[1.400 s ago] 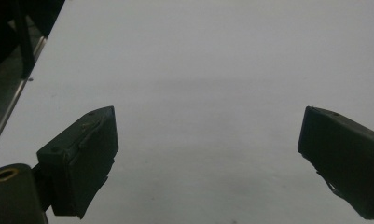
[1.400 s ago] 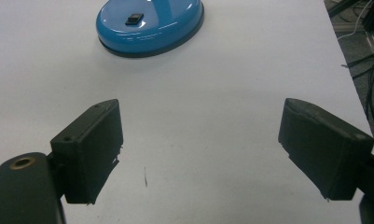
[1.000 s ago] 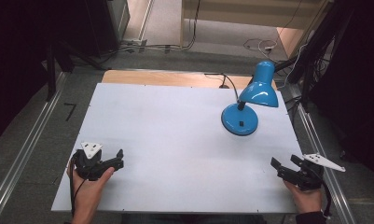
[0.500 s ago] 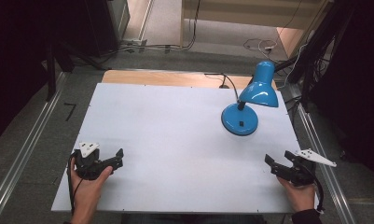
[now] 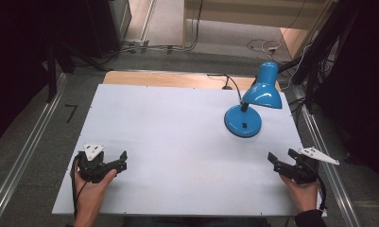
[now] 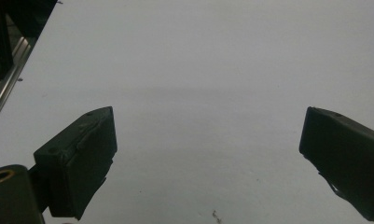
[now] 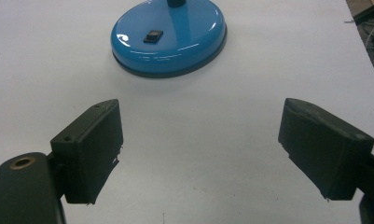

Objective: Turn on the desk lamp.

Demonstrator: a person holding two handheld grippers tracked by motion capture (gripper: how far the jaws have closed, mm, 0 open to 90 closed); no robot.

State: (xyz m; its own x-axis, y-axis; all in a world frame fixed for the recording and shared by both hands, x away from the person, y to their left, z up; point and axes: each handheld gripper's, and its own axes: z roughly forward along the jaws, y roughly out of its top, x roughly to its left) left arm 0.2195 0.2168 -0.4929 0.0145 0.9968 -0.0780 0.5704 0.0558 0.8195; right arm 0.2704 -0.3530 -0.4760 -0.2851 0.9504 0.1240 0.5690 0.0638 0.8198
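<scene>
Left hand-held gripper (image 5: 122, 161) and right hand-held gripper (image 5: 273, 161), each gripped in one hand, low over the bench (image 5: 177, 142); jaws spread wide, holding nothing.

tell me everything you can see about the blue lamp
The blue lamp is a glossy desk lamp, seemingly painted metal. Its round base sits flat on the white table, far right, and carries a small black switch. A short dark neck lifts a cone shade tilted down toward the table's right. A black cord trails off behind. It looks unlit; no claw touches it.
</scene>
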